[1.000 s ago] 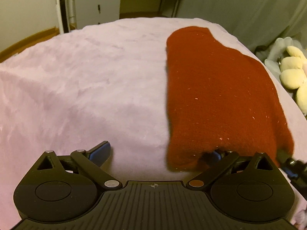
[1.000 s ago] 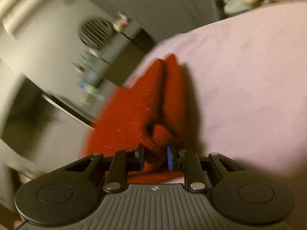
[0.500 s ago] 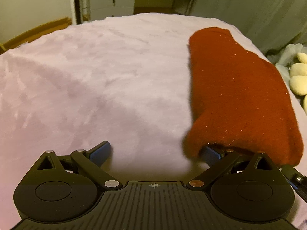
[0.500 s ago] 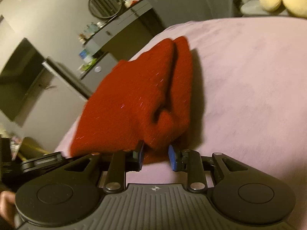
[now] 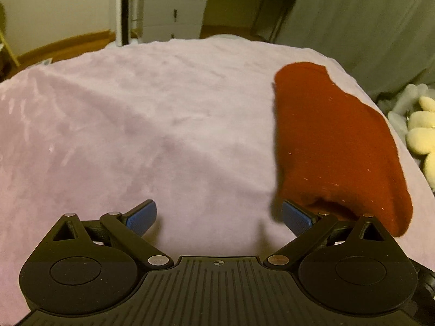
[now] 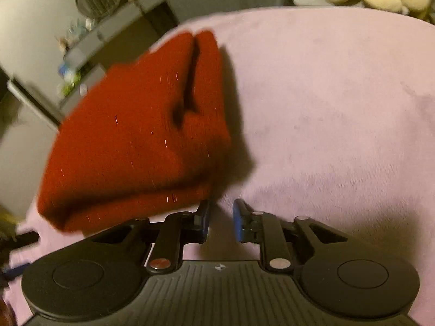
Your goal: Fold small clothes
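Rust-red fuzzy knit garment [image 5: 337, 146], folded into a thick, long bundle, lying on the plush lilac blanket [image 5: 163, 125] along its right-hand edge in the left wrist view, far end reaching toward the blanket's far edge. In the right wrist view, same folded bundle [image 6: 141, 135] with a dark crease running down its top, lying near the blanket's [image 6: 326, 108] left edge. Left gripper [image 5: 218, 217] spread wide, blue pads far apart, nothing between them; right-hand pad just under the near end of the red bundle. Right gripper [image 6: 220, 220] parted by a narrow gap, nothing clamped, left pad touching or just beside the bundle's near corner. Pale yellow plush toy [image 5: 421, 135] past the blanket's right edge. Grey drawer cabinet [image 5: 174, 13] beyond the far edge.
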`<state>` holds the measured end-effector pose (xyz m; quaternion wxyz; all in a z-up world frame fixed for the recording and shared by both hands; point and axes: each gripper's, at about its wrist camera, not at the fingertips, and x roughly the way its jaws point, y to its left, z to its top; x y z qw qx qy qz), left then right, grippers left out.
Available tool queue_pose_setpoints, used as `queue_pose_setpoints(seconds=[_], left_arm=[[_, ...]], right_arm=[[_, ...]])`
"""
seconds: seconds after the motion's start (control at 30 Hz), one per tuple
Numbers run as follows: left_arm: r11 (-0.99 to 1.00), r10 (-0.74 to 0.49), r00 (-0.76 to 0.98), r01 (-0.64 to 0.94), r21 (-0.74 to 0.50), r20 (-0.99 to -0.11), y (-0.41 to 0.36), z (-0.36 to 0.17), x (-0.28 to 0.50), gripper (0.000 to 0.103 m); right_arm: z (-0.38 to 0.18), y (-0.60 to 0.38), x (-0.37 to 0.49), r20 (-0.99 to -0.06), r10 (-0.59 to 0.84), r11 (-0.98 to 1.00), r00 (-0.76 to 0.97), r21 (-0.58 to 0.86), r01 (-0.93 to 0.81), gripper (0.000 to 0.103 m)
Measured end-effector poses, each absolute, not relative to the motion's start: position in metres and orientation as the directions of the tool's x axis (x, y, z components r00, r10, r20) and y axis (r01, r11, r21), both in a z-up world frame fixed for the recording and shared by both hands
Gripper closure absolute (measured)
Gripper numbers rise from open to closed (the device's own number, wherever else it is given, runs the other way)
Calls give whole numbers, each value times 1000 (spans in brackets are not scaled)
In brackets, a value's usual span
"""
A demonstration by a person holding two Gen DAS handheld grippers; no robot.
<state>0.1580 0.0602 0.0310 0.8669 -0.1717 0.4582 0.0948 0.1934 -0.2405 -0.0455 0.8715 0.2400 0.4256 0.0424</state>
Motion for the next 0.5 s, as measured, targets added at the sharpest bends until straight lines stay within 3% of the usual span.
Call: queue_pose_setpoints(seconds=[0.17,0.27,0.37,0.43,0.5], left_arm=[[934,-28,562,-280,-222,-827,47,38,156,2],[953,-54,557,-220,-209,-829,37,43,152,2],[974,-50,559,-155,-164,-828,27,47,143,1],[984,-20,561,-134,-115,-827,22,47,136,1],[989,3,566,-122,-81,-825,18,47,129,1]], right_arm=[[-35,-234,179,-723,266,892,637,436,122,82],[-30,-224,174,-732,242,916,637,388,97,70],[-25,-216,170,-739,217,939,637,337,71,49],[-19,-211,165,-741,184,953,646,295,68,22],[-12,-207,159,-744,149,964,651,255,71,14]])
